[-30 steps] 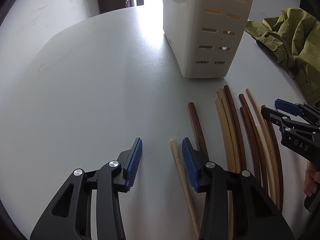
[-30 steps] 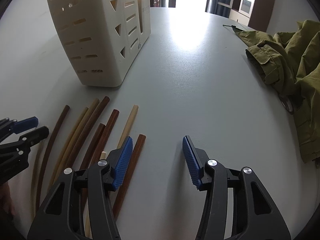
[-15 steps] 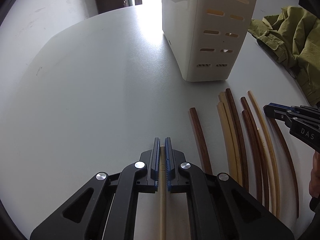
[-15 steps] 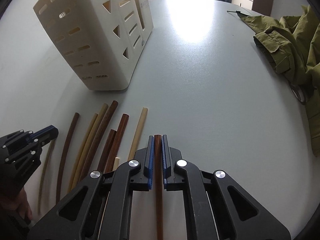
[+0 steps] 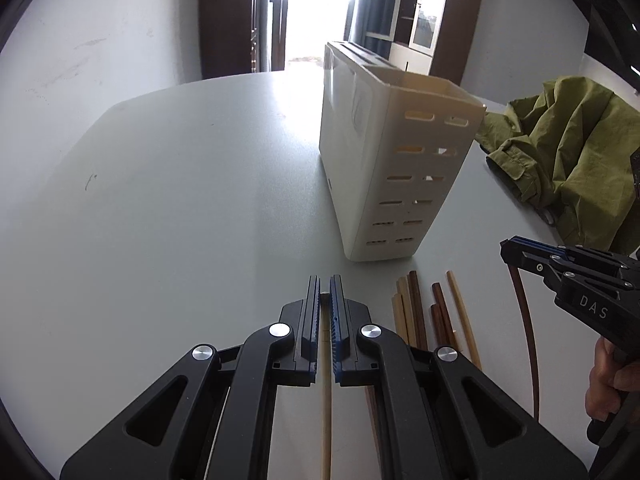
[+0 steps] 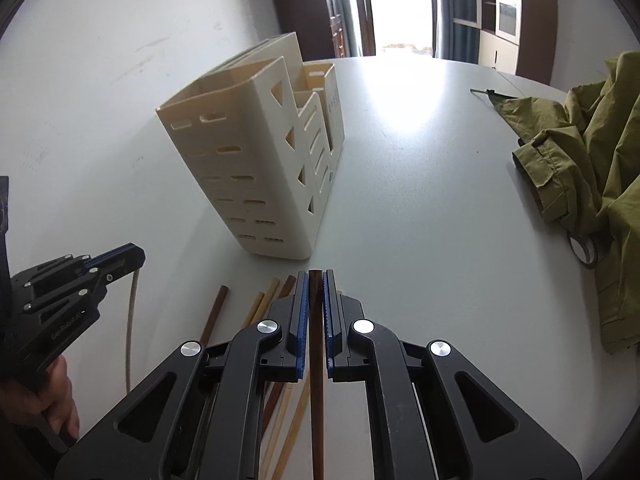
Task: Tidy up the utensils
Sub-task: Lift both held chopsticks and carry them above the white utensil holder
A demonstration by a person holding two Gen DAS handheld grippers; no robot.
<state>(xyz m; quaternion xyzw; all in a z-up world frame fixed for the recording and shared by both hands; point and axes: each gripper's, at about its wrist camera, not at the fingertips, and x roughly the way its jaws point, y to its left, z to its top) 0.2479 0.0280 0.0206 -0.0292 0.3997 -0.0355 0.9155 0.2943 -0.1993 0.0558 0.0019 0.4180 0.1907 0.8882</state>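
My left gripper [image 5: 325, 286] is shut on a light wooden chopstick [image 5: 326, 400] and holds it above the table. My right gripper [image 6: 316, 280] is shut on a dark brown chopstick [image 6: 316, 380], also lifted. The right gripper shows in the left wrist view [image 5: 516, 246] with the dark chopstick [image 5: 528, 340] hanging from it. The left gripper shows in the right wrist view [image 6: 134, 252] with the light chopstick [image 6: 130, 328]. Several light and dark chopsticks [image 5: 424, 316] lie side by side on the table. A cream slotted utensil holder [image 5: 396, 168] stands just beyond them, also in the right wrist view [image 6: 256, 168].
An olive green jacket [image 5: 568, 148] lies crumpled on the right of the grey table [image 5: 180, 200]; it also shows in the right wrist view [image 6: 592, 168]. A white wall runs along the left. Dark doors and a bright doorway are behind the table.
Both grippers closed on a chopstick each, then lifted them off the table and tilted up, so the holder's top and the room now show.
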